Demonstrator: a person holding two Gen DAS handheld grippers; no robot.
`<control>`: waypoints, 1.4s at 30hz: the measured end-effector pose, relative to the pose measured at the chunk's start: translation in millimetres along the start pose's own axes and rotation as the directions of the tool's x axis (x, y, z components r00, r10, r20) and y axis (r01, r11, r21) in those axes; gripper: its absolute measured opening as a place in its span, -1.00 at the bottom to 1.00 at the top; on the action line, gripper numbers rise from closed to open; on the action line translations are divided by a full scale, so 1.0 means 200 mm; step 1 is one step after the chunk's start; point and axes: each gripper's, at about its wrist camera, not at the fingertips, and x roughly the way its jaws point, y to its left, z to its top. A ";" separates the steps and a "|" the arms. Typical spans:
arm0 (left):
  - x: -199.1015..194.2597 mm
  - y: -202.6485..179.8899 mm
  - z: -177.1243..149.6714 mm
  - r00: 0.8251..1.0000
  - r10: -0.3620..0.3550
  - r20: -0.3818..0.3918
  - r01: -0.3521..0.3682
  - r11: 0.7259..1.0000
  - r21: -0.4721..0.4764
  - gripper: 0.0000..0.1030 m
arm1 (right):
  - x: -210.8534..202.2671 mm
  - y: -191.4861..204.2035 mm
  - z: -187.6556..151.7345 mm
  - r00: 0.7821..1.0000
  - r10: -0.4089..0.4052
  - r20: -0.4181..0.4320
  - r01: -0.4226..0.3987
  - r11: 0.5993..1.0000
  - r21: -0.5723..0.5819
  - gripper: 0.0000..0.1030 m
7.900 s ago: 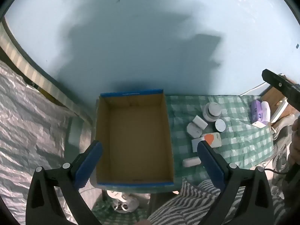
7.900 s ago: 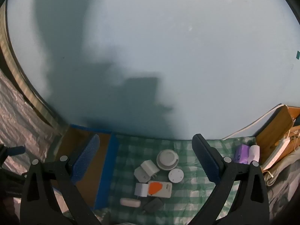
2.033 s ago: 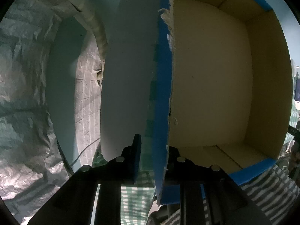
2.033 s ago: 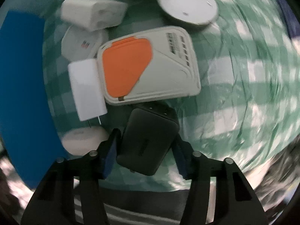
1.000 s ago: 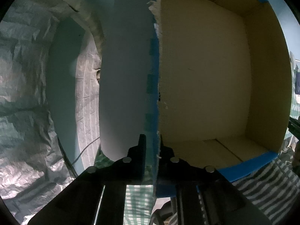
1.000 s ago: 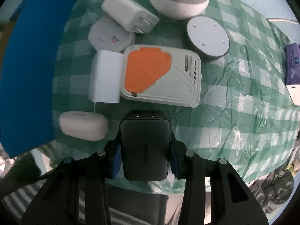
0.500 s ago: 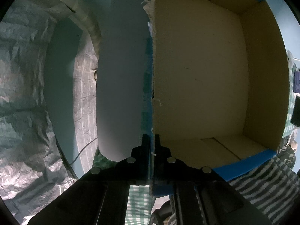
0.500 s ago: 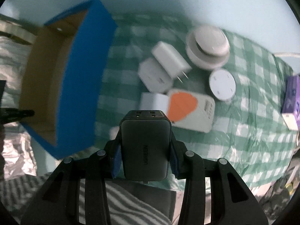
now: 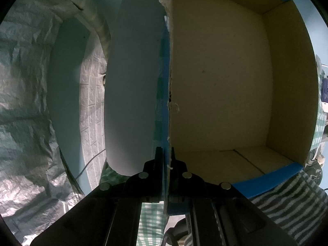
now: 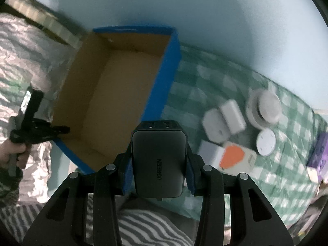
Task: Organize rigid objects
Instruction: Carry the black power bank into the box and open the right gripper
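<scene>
While the left tool (image 9: pixel 164 157) pinches the box (image 10: pixel 114 94) wall, the right tool (image 10: pixel 158 162) clamps the charger (image 10: pixel 159 162).

The open, blue-edged brown cardboard box (image 10: pixel 114 94) is bare inside, open from above. Its tall blue wall stands between it and white gadgets (image 10: pixel 225 121) crowding the green checked cloth (image 10: pixel 287 164).

My left gripper (image 9: pixel 164 155) points steeply down, its two black fingers (image 9: pixel 158 157) drawn together with only the thin wall of the box (image 9: pixel 225 82) pinched between them. From the right wrist view I can see it off to the left, gripped by my left hand (image 10: pixel 11 153) with a striped sleeve below. My right gripper (image 10: pixel 158 160) also points down, its jaws part-way apart and clamped on both sides of a dark charger (image 10: pixel 159 162), held above the cloth.
</scene>
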 end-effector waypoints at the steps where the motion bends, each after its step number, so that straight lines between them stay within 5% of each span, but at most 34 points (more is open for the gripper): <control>1: 0.00 0.00 0.00 1.000 0.000 0.000 0.000 1.000 0.001 -0.93 | -0.01 0.03 0.03 1.000 0.006 0.001 -0.006 1.000 -0.014 -0.20; 13: 0.05 0.02 0.00 1.000 -0.003 -0.012 0.003 1.000 -0.010 -0.93 | 0.17 0.34 0.23 0.997 0.067 -0.045 -0.073 0.986 -0.149 -0.20; 25: 0.12 0.02 0.01 0.999 0.011 -0.038 -0.012 1.000 -0.009 -0.92 | 0.43 0.36 0.23 0.990 -0.015 -0.141 -0.009 0.986 -0.167 -0.20; 42: 0.14 0.03 0.02 0.998 0.027 -0.048 -0.027 1.000 -0.003 -0.90 | 0.50 0.38 0.24 0.985 -0.032 -0.167 0.006 0.988 -0.154 -0.24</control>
